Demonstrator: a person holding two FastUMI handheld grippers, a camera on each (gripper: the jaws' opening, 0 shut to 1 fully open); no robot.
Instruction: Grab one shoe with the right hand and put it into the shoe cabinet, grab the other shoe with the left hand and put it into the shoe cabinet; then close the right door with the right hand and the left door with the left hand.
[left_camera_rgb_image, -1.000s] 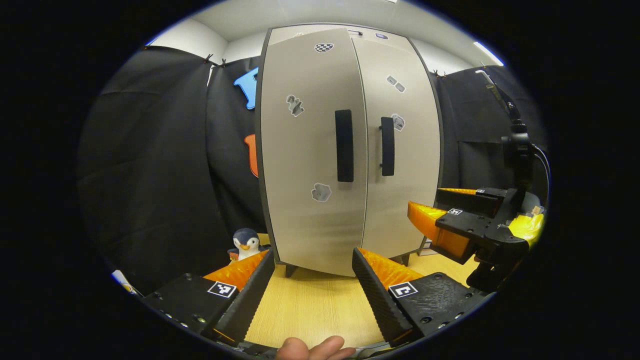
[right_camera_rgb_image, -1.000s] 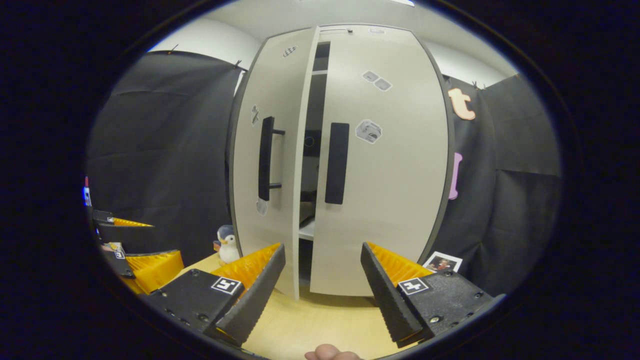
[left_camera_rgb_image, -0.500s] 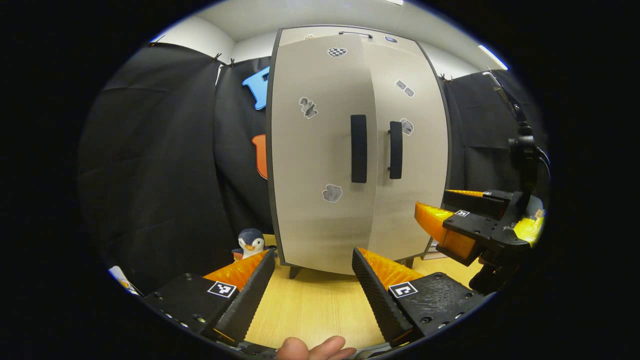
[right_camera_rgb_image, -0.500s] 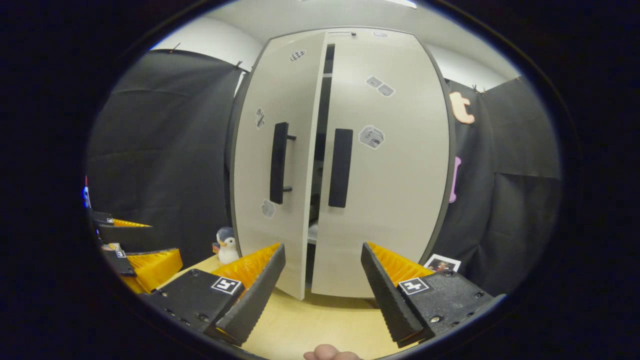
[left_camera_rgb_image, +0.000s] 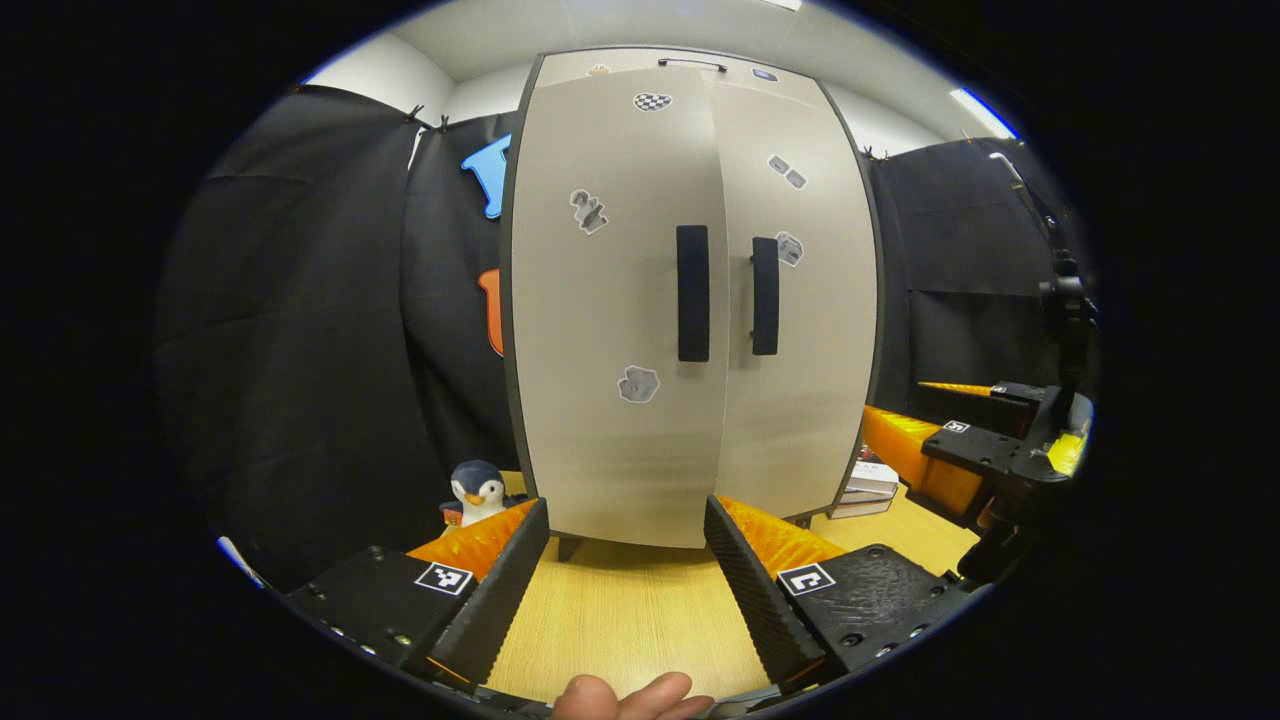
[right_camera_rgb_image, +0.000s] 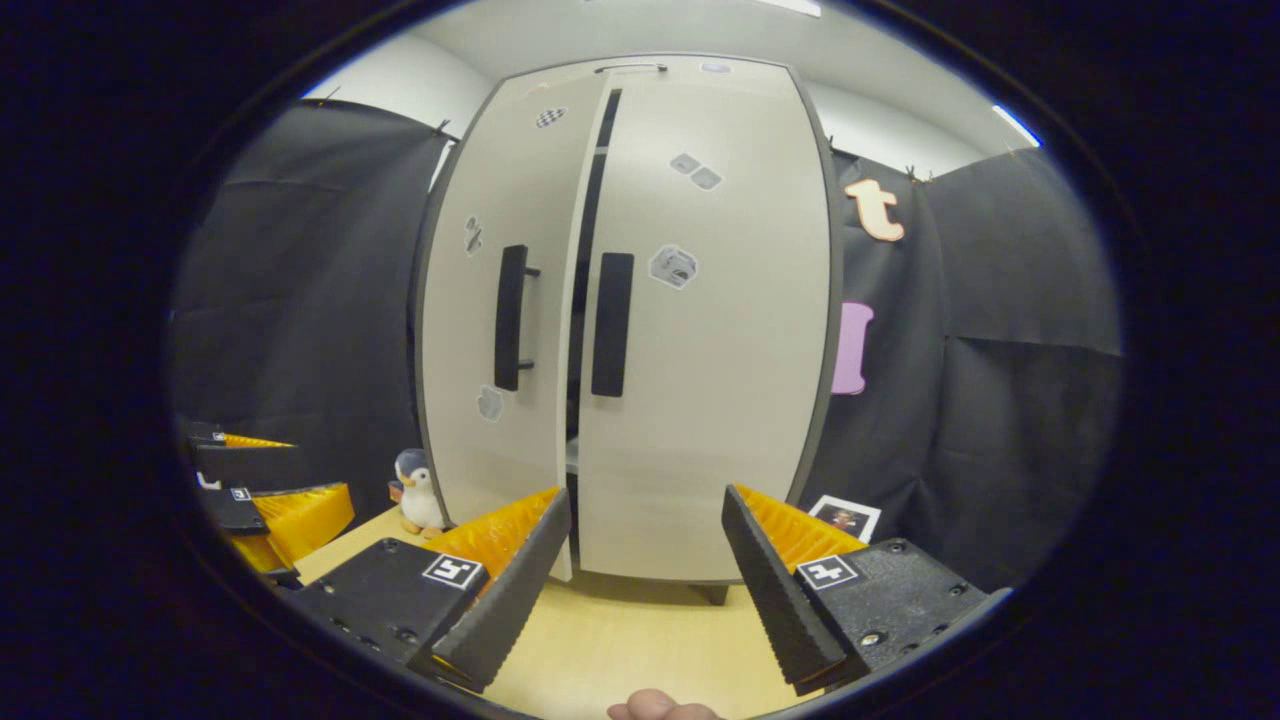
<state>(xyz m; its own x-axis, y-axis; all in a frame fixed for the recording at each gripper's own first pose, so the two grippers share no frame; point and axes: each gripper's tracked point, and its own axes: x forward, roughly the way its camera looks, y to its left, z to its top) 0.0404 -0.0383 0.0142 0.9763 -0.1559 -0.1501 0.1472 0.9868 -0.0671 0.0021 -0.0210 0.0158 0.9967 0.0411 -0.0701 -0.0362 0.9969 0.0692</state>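
- In the left gripper view, at the bottom edge, we saw a fingertip (left_camera_rgb_image: 625, 695) of the hand holding the tool, and just above it the left gripper (left_camera_rgb_image: 625, 575), its two wedge-shaped, ridged fingers spread wide with nothing between them.
- In the right gripper view, the right gripper (right_camera_rgb_image: 645, 575) stood just as wide and empty at the bottom of the frame, its serrated inner faces showing, with square printed markers on the flat blocks behind them.
- Beneath both tools lay a pale wood-grain floor (left_camera_rgb_image: 620, 620), smooth and matte.
- At the lower left of the left gripper view a small plush penguin (left_camera_rgb_image: 472, 490) sat on that floor, beside the cabinet's left corner.
- At the right edge of the same view we saw the right gripper's blocky body, farther off, and a low stack of books (left_camera_rgb_image: 860, 490) near the cabinet's foot.
- The shoe cabinet (left_camera_rgb_image: 690, 300) filled the middle of the frame: tall, flat-fronted, with smooth grey-beige panels edged in dark trim and dotted with small stickers, standing on short dark feet.
- Each door carried a long, black, vertical bar handle (right_camera_rgb_image: 612, 325).
- In the right gripper view the right door (right_camera_rgb_image: 710, 330) sat flush, while the left door (right_camera_rgb_image: 490, 320) stood slightly ajar, leaving a narrow dark slit with a sliver of pale shelf inside.
- We could not see the shoes through that gap.
- Behind it all hung creased black cloth (right_camera_rgb_image: 1000, 350).
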